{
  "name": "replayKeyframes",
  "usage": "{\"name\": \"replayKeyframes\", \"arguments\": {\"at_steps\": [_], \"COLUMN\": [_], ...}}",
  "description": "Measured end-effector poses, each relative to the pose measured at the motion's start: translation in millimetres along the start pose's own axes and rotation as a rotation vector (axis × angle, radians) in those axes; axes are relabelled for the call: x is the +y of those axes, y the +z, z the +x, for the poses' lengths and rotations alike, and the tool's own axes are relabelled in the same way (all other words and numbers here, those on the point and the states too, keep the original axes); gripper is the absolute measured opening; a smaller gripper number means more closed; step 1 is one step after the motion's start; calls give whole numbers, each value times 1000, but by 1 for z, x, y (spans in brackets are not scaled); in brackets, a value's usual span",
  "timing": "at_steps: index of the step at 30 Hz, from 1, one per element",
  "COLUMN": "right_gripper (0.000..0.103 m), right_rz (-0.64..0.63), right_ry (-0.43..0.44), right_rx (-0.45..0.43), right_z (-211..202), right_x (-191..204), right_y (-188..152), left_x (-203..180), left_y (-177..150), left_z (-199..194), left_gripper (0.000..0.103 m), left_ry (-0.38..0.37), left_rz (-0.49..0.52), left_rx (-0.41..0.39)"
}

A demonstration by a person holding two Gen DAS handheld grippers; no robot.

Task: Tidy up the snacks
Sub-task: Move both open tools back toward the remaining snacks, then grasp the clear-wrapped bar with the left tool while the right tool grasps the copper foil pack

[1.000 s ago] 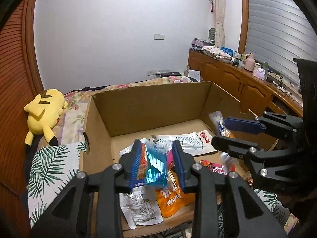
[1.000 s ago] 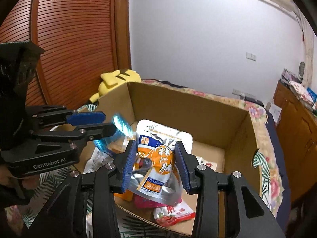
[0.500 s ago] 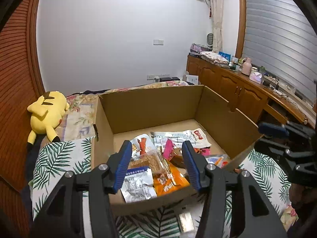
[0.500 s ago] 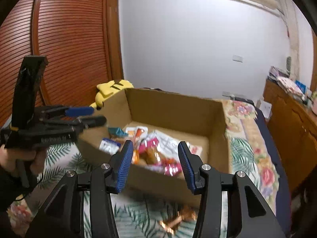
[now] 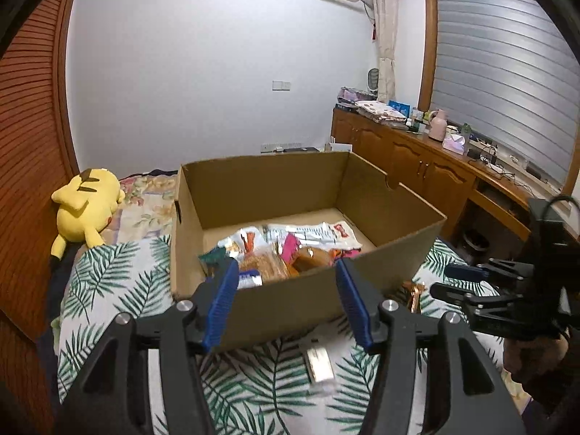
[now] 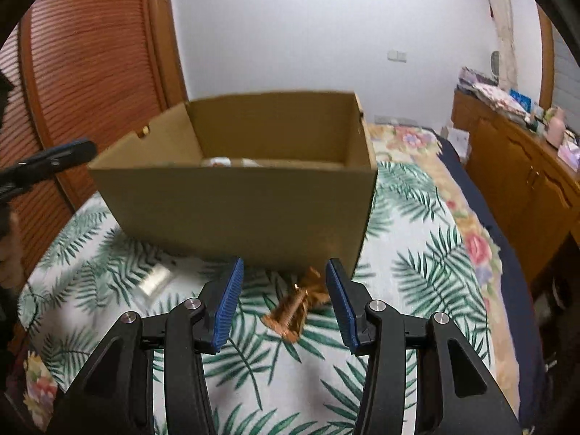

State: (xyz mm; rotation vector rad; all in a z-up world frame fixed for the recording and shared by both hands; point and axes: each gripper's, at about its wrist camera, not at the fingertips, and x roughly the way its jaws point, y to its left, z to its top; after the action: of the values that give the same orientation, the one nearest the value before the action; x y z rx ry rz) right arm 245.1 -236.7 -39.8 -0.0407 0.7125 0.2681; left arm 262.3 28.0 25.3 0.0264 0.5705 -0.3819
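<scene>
So we've got both grippers pulled back from the box (image 5: 290,301), which sits on the bed (image 5: 119,290) with its leafy cover. The left gripper (image 5: 286,301) hangs in front of the box's near wall, jaws about halfway apart and nothing between them; they've just been opening. The snacks (image 5: 286,250) lie piled on the box floor, mostly toward the near side: white packs, an orange one, something pink. Two things are outside the box on the bed: a silvery pack (image 5: 319,364) just below the left gripper, and a copper wrapper (image 6: 295,308) by the box's near right corner.

The right gripper (image 6: 284,302) points down at that wrapper, which lies on the cover in line with the gap between the blue pads (image 6: 228,308). The pads aren't touching it, the jaws are partly apart and empty, and they opened a bit over the last second and then stopped. A yellow plush (image 5: 87,210) lies left of the box, near the wooden doors (image 5: 32,137).
</scene>
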Motion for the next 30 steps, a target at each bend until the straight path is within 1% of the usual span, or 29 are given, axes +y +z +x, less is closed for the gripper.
{"name": "replayKeyframes", "arguments": {"at_steps": [5, 8, 18, 21, 23, 26, 30], "right_gripper": [48, 48, 47, 41, 28, 24, 23], "right_rz": [29, 58, 106, 100, 88, 80, 85], "right_ry": [-23, -16, -8, -25, -37, -39, -20], "right_rx": [71, 108, 161, 162, 171, 172, 155], "right_z": [24, 37, 56, 57, 60, 60, 54], "right_x": [-6, -11, -15, -15, -14, -12, -14], "right_y": [-12, -16, -19, -18, -19, -22, -27], "left_x": [-2, -4, -18, -23, -28, -33, -38], "left_y": [-19, -29, -50, -53, -55, -58, -61], "left_z": [1, 3, 14, 19, 24, 32, 43], "left_gripper": [56, 56, 56, 56, 56, 56, 56], "left_ry": [-2, -4, 1, 5, 8, 9, 11], "left_rz": [-17, -23, -15, -4, 12, 28, 44], "left_rx": [30, 52, 108, 127, 145, 176, 220]}}
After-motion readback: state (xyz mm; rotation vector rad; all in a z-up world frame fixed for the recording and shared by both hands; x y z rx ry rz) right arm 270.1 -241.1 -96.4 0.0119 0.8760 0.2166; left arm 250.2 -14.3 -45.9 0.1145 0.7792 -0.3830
